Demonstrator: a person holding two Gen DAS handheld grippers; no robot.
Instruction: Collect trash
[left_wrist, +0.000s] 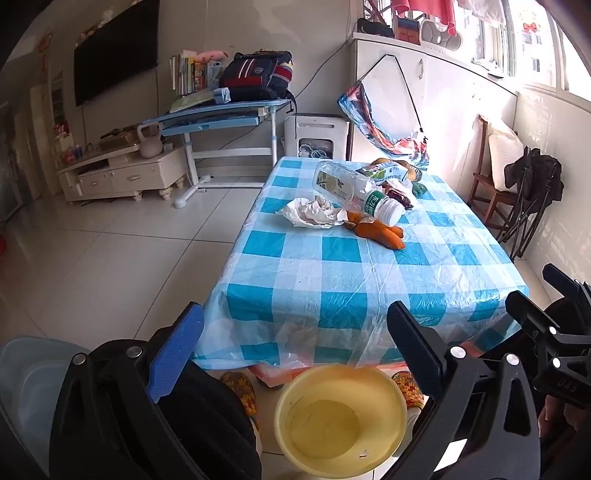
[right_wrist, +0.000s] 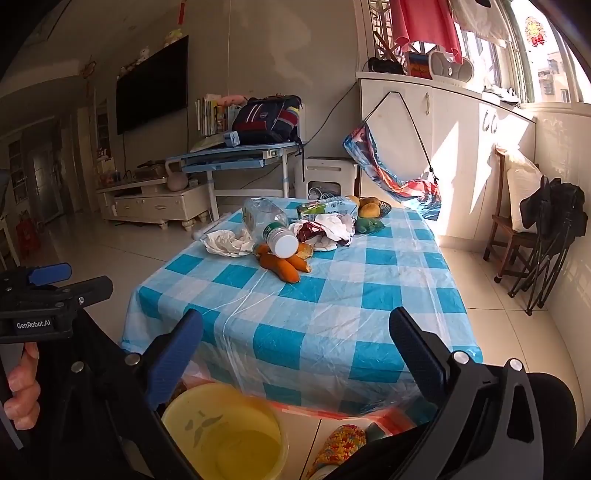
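1. Left wrist view: my left gripper (left_wrist: 295, 354) hangs released, jaws spread wide with nothing between them, low at the near edge of the table (left_wrist: 332, 280). Directly under it on the floor sits the yellow bucket (left_wrist: 341, 417), which I take to be the trash bin.

2. Same view: the trash lies ahead and well apart, in a heap at the far half of the checked cloth. The plastic bottle (left_wrist: 354, 190) lies on its side, long axis running from far-left to near-right, white cap toward me. The crumpled tissue (left_wrist: 314, 212) is just left of it; the orange peels (left_wrist: 380, 230) touch the cap end.

3. Right wrist view: my right gripper (right_wrist: 295, 350) is likewise released and empty, above the near table edge, with the bucket (right_wrist: 225, 432) down to its left.

4. Same view: the bottle (right_wrist: 271, 225) points its cap almost straight at this gripper, tissue (right_wrist: 227, 240) to the left, peels (right_wrist: 288, 264) in front. I judge both arms about equally far; the tissue favours the left, the wrappers (right_wrist: 328, 227) the right.

5. Writing: the left gripper body, seen from the right, reads "GenRobot.AI". The bottle's green label carries Chinese characters I cannot read.
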